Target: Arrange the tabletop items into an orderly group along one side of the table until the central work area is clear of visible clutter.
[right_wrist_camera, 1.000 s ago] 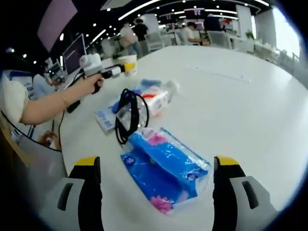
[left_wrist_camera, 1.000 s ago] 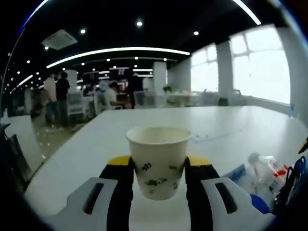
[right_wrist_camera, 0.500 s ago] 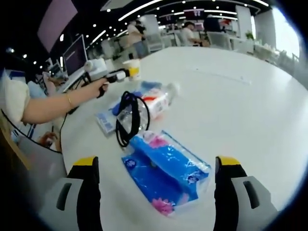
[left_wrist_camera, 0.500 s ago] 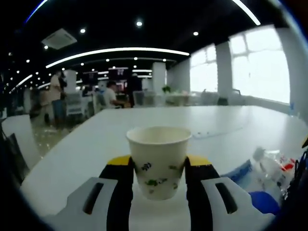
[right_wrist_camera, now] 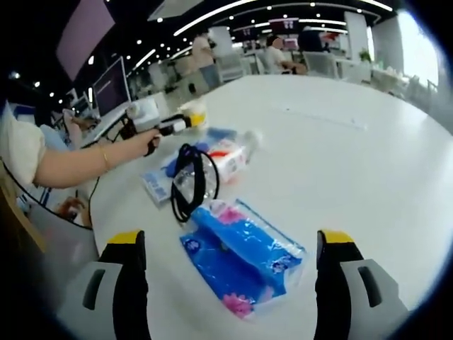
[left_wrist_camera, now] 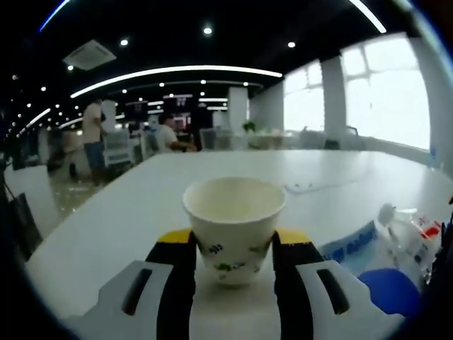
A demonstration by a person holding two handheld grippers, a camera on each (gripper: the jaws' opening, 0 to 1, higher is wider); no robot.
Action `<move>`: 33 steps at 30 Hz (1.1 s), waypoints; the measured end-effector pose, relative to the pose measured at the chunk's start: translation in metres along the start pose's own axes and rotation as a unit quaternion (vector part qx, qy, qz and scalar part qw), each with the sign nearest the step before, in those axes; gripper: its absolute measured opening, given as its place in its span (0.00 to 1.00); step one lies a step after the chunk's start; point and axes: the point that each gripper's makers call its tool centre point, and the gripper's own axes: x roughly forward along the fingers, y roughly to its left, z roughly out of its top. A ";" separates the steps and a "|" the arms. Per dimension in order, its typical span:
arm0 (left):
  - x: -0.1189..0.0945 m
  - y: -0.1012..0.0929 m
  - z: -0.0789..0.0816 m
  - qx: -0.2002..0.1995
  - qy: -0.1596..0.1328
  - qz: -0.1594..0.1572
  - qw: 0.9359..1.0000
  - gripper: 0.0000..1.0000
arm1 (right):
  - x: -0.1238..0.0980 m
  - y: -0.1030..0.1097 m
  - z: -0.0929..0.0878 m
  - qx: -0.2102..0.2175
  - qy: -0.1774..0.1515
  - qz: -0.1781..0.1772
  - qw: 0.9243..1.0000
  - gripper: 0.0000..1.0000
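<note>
— White table (left_wrist_camera: 127,212) running off into an open office with ceiling lights and people at the far desks. What is on it?

— Nearest the left gripper (left_wrist_camera: 234,263), a paper cup (left_wrist_camera: 234,225) printed with small leaves. It stands upright between the two yellow-tipped jaws, which press its lower sides — clamped on the cup. The cup's mouth shows pale and bare inside.

— And beside the cup?

— Off to its right in the left gripper view, lying on the table: a clear plastic bottle (left_wrist_camera: 410,230) with a red label, on its side, with a flat blue-and-white pack (left_wrist_camera: 350,244) near it.

— What about the other gripper?

— The right gripper (right_wrist_camera: 230,273) has its jaws spread wide, gripping nothing. Between them, just ahead, lies a blue tissue pack (right_wrist_camera: 241,255) with pink print, flat on the table. Just past it a black cable loop (right_wrist_camera: 191,180) rests against the bottle (right_wrist_camera: 223,159). Further on, a hand (right_wrist_camera: 138,140) holds the left gripper (right_wrist_camera: 185,122) with the cup (right_wrist_camera: 195,113), low over the table near its left edge.

— Is the cup touching the table?

— Cannot tell from either view.
</note>
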 end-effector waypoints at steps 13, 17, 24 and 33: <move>-0.012 0.008 -0.005 -0.002 0.036 0.021 0.999 0.53 | -0.006 0.004 0.008 -0.004 -0.012 0.004 1.000 0.99; -0.018 0.012 -0.007 -0.014 0.049 0.027 0.998 0.63 | -0.007 0.007 0.008 -0.006 -0.009 0.009 1.000 0.99; -0.033 0.018 -0.008 -0.021 0.069 0.033 0.997 0.79 | -0.012 0.014 0.013 -0.015 -0.012 0.017 1.000 0.99; -0.051 0.005 0.001 -0.016 0.071 0.017 0.997 0.97 | -0.018 0.016 0.018 -0.020 -0.018 0.018 0.999 0.99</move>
